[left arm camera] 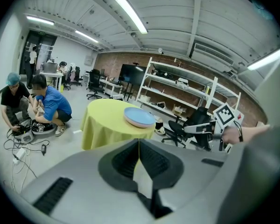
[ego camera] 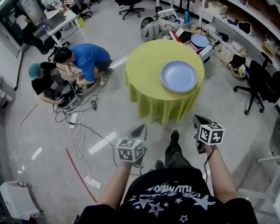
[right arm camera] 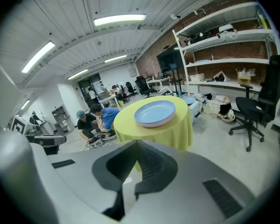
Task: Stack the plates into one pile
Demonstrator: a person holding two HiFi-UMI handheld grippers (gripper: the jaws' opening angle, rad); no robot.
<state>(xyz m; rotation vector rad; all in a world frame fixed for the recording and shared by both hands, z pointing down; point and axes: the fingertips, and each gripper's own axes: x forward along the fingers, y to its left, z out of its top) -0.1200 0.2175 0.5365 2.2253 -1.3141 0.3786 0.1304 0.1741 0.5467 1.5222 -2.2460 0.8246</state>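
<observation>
A pile of plates (ego camera: pixel 178 76), pale blue on top with a pinkish one under it, sits on a round table with a yellow-green cloth (ego camera: pixel 147 73). The pile also shows in the left gripper view (left arm camera: pixel 139 117) and the right gripper view (right arm camera: pixel 155 113). Both grippers hang well short of the table, over the floor in front of the person's legs. My left gripper (ego camera: pixel 141 129) is shut with nothing in it, its jaws meeting (left arm camera: pixel 139 146). My right gripper (ego camera: pixel 198 122) is likewise shut and empty (right arm camera: pixel 136 146). The left gripper view catches the right gripper's marker cube (left arm camera: pixel 225 115).
Two people crouch on the floor (ego camera: pixel 70 71) left of the table among cables (ego camera: pixel 77 125). Shelves with clutter (ego camera: pixel 242 27) line the right wall, and a black office chair (ego camera: pixel 259 85) stands there. Another blue plate (ego camera: pixel 199 40) lies on a box behind the table.
</observation>
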